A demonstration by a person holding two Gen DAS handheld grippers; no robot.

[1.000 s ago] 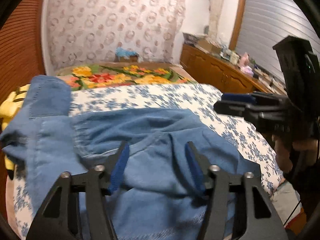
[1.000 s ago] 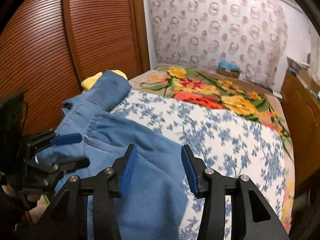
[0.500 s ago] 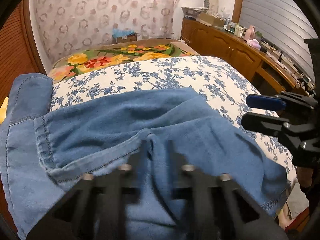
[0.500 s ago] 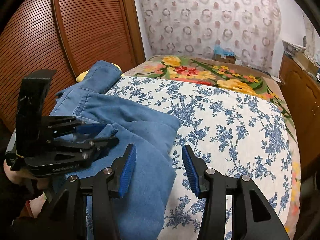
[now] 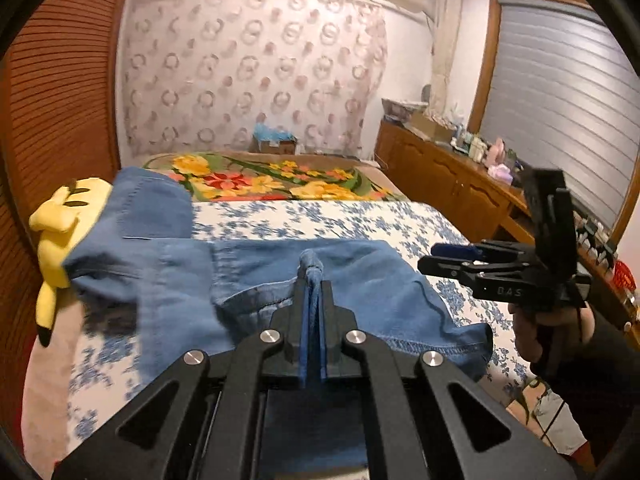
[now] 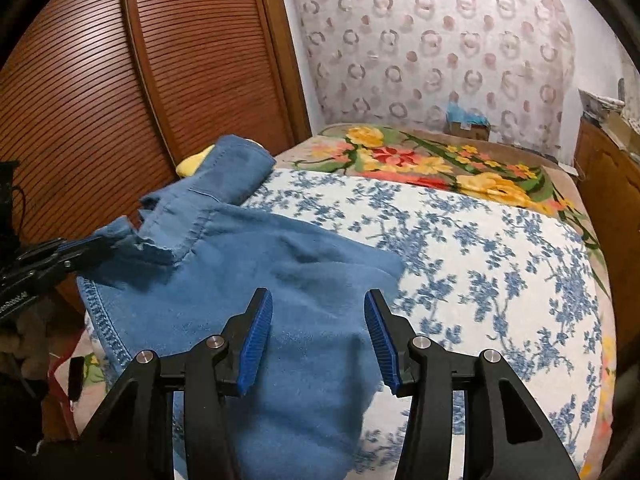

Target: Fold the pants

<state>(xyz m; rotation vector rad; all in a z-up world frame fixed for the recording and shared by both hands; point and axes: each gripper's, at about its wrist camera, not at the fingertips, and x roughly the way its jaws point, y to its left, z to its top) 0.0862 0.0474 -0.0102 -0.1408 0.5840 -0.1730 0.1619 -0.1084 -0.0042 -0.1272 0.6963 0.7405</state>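
Blue denim pants (image 5: pixel 360 280) lie rumpled on the bed's near left part; they also show in the right wrist view (image 6: pixel 248 264). My left gripper (image 5: pixel 313 280) is shut on a pinched fold of the pants and lifts it a little; in the right wrist view it (image 6: pixel 86 248) sits at the pants' left edge. My right gripper (image 6: pixel 318 338) is open and empty, hovering just above the pants near their right side. In the left wrist view the right gripper (image 5: pixel 444 258) is to the right of the pants, over the bed edge.
The bed has a blue-flowered white cover (image 6: pixel 480 248) and a bright flowered blanket (image 5: pixel 272 180) at the far end. A yellow plush toy (image 5: pixel 60 220) lies under the pants' far left. A wooden slatted wardrobe (image 6: pixel 100 80) stands left, a wooden dresser (image 5: pixel 460 184) right.
My left gripper closed on a fold of the pants and raised it. The right gripper stayed open and shifted slightly over the pants.
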